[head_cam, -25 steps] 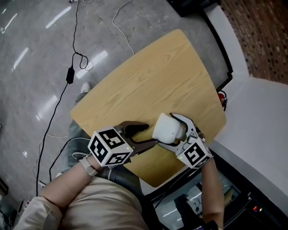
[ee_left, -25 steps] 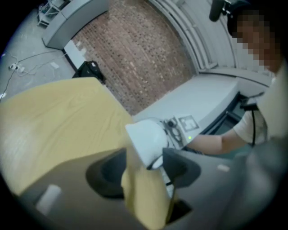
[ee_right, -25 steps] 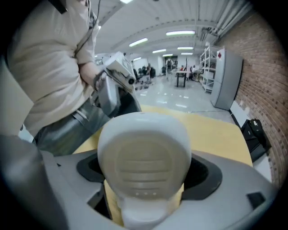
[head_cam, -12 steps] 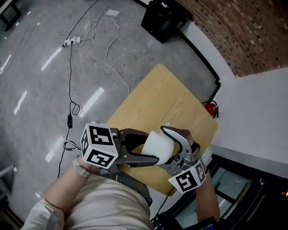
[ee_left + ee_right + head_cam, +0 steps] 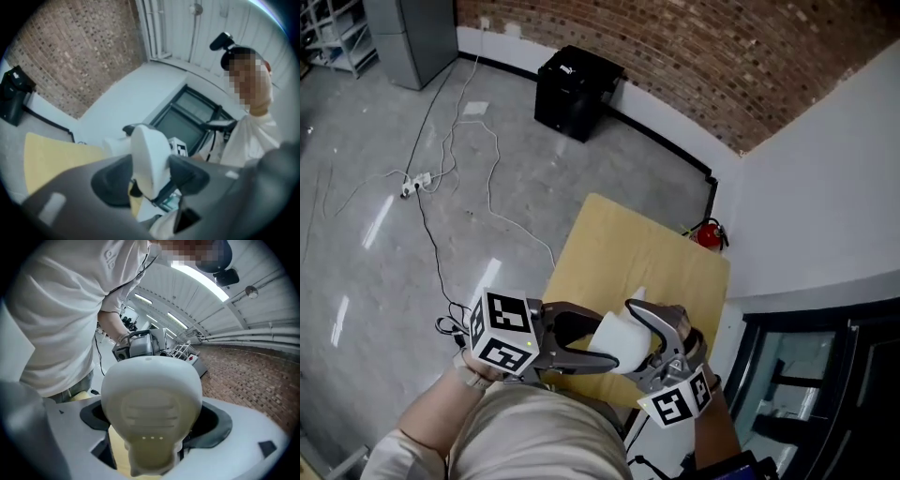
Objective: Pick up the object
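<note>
A rounded white object (image 5: 617,339) hangs above the near edge of the wooden table (image 5: 619,253), carried between both grippers. My left gripper (image 5: 607,340) reaches in from the left. In the left gripper view the white object (image 5: 147,157) stands edge-on between the dark pads (image 5: 110,183), which touch it on both sides while the jaws are closing. My right gripper (image 5: 639,347) comes from the right. In the right gripper view the white object (image 5: 152,404) fills the gap, and my right gripper (image 5: 152,425) is shut on its broad sides.
A black box (image 5: 575,89) stands against the brick wall at the back. Cables and a power strip (image 5: 414,183) lie on the grey floor to the left. A red fire extinguisher (image 5: 708,234) sits at the table's far corner. A dark glass-fronted cabinet (image 5: 811,375) is at the right.
Both grippers have risen with the white object, and the table now looks smaller and farther below. The left jaws, earlier beside the object, now have it between them.
</note>
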Demonstrator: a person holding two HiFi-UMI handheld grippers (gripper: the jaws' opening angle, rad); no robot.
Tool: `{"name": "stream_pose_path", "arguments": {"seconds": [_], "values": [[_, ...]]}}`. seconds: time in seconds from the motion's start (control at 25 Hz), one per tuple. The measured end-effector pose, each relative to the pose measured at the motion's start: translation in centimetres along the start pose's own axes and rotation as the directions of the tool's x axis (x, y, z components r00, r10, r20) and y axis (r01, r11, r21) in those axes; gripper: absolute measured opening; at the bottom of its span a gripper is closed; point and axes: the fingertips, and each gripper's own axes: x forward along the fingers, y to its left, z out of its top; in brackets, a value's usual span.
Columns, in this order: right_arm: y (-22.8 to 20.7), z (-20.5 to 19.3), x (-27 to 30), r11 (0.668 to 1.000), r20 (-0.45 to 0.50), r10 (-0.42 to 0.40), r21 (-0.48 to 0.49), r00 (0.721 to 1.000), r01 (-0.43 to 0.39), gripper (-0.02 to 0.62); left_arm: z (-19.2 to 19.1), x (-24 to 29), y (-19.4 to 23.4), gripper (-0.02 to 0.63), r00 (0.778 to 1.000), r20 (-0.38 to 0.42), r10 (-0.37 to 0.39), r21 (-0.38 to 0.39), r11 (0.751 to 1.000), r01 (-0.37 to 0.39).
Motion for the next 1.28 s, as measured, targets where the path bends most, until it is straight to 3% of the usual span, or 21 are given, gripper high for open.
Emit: {"name": "stream_pose_path", "arguments": {"seconds": [0.24, 0.52, 0.68, 0.76, 0.8, 0.92, 1.0, 1.08, 1.12, 1.16, 1.2, 1.28], "values": [[-1.1, 2.0, -2.8, 0.997, -0.032, -0.039, 0.066, 0.999, 0.041, 0.456, 2.1, 0.6, -2.9, 0.223, 0.983, 0.087, -0.159, -0.041, 0.986, 0.163], [-0.6, 2.4, -5.9, 0.975, -0.026, -0.130, 0.179, 0.991, 0.132, 0.456, 2.2, 2.7, -4.7, 0.202, 0.962, 0.134, -0.238, -0.110, 0.961, 0.253], [-1.3, 2.9, -7.2, 0.931, 0.052, -0.232, 0.302, 0.971, 0.206, 0.456, 3.0, 4.1, -5.3, 0.211, 0.962, 0.107, -0.251, -0.131, 0.956, 0.264], [-2.1, 2.8, -7.8, 0.889, 0.096, -0.284, 0.400, 0.954, 0.224, 0.456, 3.7, 4.7, -5.4, 0.222, 0.963, 0.104, -0.250, -0.103, 0.960, 0.260], [-2.5, 2.5, -8.1, 0.854, 0.115, -0.309, 0.470, 0.944, 0.223, 0.456, 4.1, 4.9, -5.4, 0.222, 0.963, 0.106, -0.249, -0.081, 0.963, 0.258], [-4.2, 1.7, -9.6, 0.709, 0.193, -0.406, 0.683, 0.893, 0.175, 0.456, 5.4, 5.2, -5.8, 0.244, 0.964, 0.115, -0.240, -0.020, 0.970, 0.244], [-6.0, 1.3, -11.1, 0.605, 0.272, -0.496, 0.790, 0.825, 0.103, 0.456, 6.9, 4.9, -5.9, 0.245, 0.969, 0.146, -0.199, 0.041, 0.980, 0.195], [-7.3, 0.7, -12.8, 0.478, 0.320, -0.579, 0.878, 0.750, -0.007, 0.456, 8.6, 4.2, -5.5, 0.245, 0.976, 0.191, -0.104, 0.157, 0.985, 0.074], [-7.8, 0.5, -13.6, 0.424, 0.342, -0.612, 0.903, 0.714, -0.069, 0.456, 9.1, 4.0, -5.1, 0.244, 0.980, 0.194, -0.039, 0.240, 0.971, -0.008], [-8.1, 0.5, -14.3, 0.376, 0.362, -0.641, 0.917, 0.677, -0.133, 0.456, 9.2, 4.0, -4.7, 0.245, 0.984, 0.178, 0.033, 0.336, 0.937, -0.092], [-8.5, 0.4, -14.8, 0.329, 0.373, -0.670, 0.924, 0.642, -0.195, 0.456, 8.9, 4.2, -4.4, 0.268, 0.984, 0.148, 0.103, 0.435, 0.887, -0.158], [-9.5, -0.3, -15.4, 0.211, 0.349, -0.726, 0.933, 0.592, -0.291, 0.456, 7.9, 5.4, -4.3, 0.325, 0.978, 0.083, 0.191, 0.578, 0.790, -0.203]]}}
